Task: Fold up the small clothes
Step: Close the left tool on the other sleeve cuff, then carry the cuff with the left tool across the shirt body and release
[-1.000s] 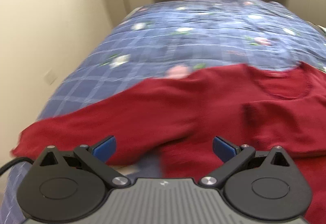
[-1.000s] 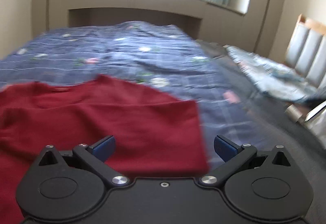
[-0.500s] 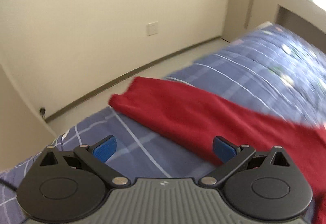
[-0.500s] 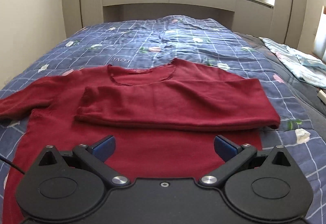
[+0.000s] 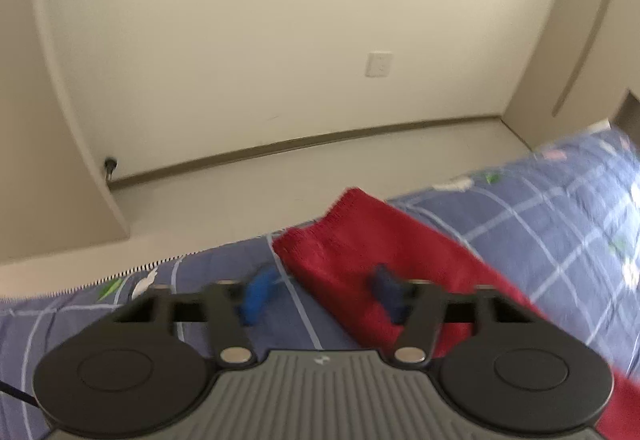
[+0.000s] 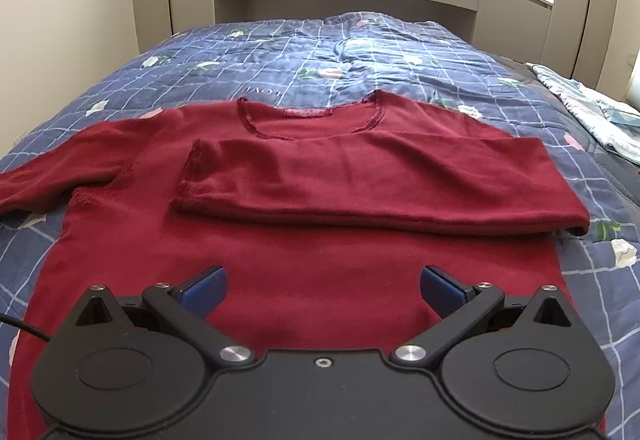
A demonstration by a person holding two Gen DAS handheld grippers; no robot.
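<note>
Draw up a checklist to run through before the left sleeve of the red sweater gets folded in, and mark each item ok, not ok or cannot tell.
1. Right sleeve already folded across the chest: ok.
2. Left sleeve lying out flat on the blue checked quilt, cuff visible: ok.
3. Left gripper lined up at the cuff end, jaws just closing with the sleeve edge between them: ok.
4. Pads actually pinching the fabric: cannot tell, the view is blurred.
5. Right gripper open and holding nothing, above the red sweater: ok.
6. Sweater body smooth: ok.
</note>
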